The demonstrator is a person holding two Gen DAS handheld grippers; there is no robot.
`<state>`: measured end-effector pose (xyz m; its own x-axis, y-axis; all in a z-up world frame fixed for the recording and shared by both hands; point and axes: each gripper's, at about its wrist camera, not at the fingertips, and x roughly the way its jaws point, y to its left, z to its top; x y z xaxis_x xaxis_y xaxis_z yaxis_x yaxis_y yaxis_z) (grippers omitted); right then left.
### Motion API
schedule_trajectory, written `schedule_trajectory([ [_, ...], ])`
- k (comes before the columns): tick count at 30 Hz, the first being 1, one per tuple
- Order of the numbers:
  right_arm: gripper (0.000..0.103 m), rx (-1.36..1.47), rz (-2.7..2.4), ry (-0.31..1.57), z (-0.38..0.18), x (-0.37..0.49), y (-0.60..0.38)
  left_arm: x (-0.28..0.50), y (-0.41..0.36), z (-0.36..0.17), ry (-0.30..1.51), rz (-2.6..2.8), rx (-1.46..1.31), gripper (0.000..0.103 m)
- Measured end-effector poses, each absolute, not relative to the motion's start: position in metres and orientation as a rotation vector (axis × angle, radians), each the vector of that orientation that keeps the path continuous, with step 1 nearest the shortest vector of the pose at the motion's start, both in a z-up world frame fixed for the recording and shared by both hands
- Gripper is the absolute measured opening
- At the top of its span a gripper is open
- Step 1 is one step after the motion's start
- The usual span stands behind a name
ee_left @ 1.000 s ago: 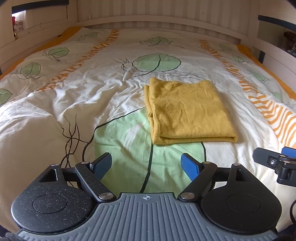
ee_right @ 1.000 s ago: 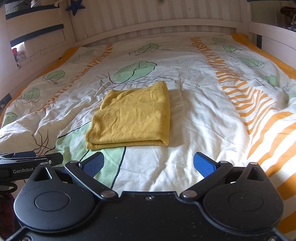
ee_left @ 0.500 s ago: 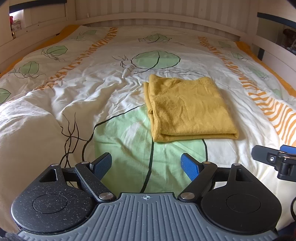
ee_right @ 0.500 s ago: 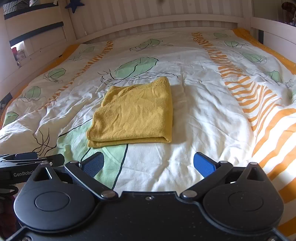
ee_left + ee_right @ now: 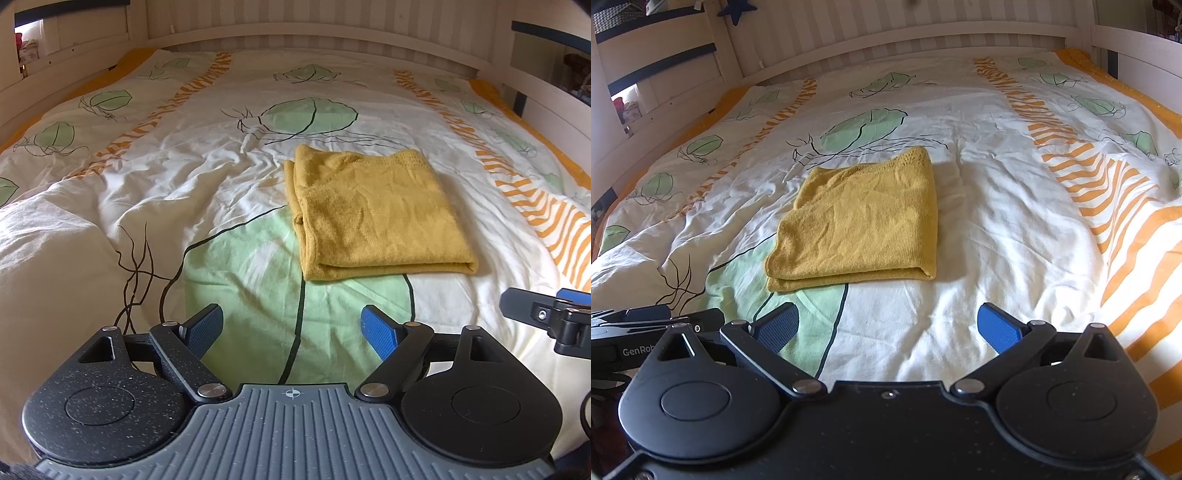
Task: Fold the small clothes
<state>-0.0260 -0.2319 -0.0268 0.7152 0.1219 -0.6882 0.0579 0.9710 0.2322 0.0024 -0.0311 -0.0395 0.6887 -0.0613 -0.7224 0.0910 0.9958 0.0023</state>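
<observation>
A mustard-yellow knit garment (image 5: 373,218) (image 5: 864,221) lies folded into a neat rectangle on the bed, its folded edge toward me. My left gripper (image 5: 293,326) hovers short of it, open, with nothing between its blue pads (image 5: 380,334). The right gripper (image 5: 888,326) is also open and empty, held just short of the garment's near edge. Each gripper's tip shows at the side of the other's view: the right one (image 5: 546,314) and the left one (image 5: 657,321).
The bed carries a white duvet (image 5: 207,177) (image 5: 997,221) printed with green leaves and orange stripes, rumpled at the near left. A white slatted headboard (image 5: 923,40) and side rails (image 5: 550,96) enclose it. A shelf unit (image 5: 653,55) stands at the far left.
The garment sits slightly lower in both views than a second ago. Both grippers stay open and nearly still.
</observation>
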Motion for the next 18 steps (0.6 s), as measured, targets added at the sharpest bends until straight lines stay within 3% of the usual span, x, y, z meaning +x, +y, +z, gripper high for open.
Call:
schedule_trajectory([
  [18, 0.102, 0.267, 0.036, 0.784, -0.0309, -0.0240, -0.2289, 0.0064, -0.0329, -0.0405, 0.810, -0.093, 0.044, 0.081],
])
